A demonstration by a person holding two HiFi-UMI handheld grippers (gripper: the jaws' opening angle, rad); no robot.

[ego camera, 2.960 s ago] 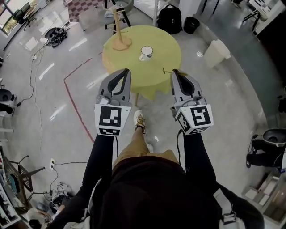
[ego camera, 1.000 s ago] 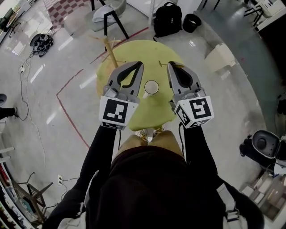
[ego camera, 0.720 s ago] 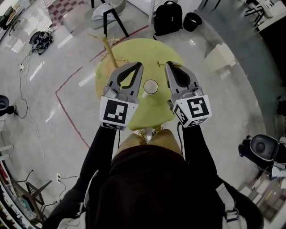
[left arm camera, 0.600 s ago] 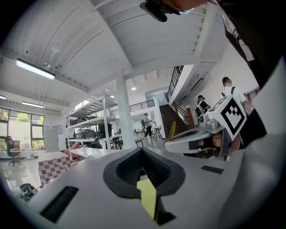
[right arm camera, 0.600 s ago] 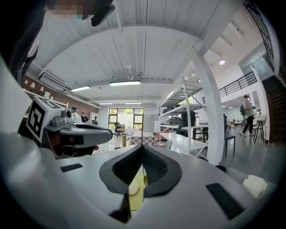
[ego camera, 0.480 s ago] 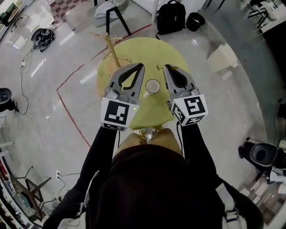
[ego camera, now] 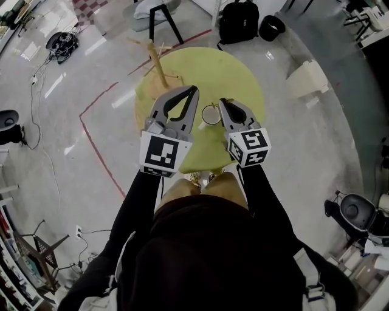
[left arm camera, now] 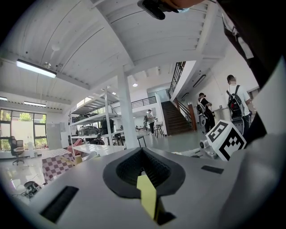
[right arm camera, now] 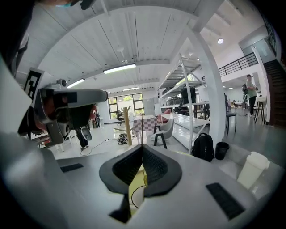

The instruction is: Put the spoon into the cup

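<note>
A white cup (ego camera: 210, 115) stands near the front of a round yellow-green table (ego camera: 237, 73), between my two grippers. My right gripper (ego camera: 221, 102) is shut on the thin spoon (right arm camera: 142, 129), whose handle sticks up past the closed tips. It hangs just right of the cup and above it. In the right gripper view (right arm camera: 142, 147) the cup's white rim (right arm camera: 137, 197) shows below the jaws. My left gripper (ego camera: 194, 91) is to the cup's left, its tips meeting with nothing between them. The left gripper view (left arm camera: 143, 152) shows only a strip of table through the jaw gap.
A wooden peg stand (ego camera: 157, 54) rises at the table's far left edge. Beyond the table are a chair (ego camera: 159, 11), a black backpack (ego camera: 238, 21) and a black bin (ego camera: 271, 25). A white bin (ego camera: 309, 79) lies to the right. Red tape (ego camera: 97, 152) marks the floor.
My right gripper has sunk toward the cup and now looks smaller and closer to the table. The left gripper has barely moved. Three seconds ago I stood farther from the table.
</note>
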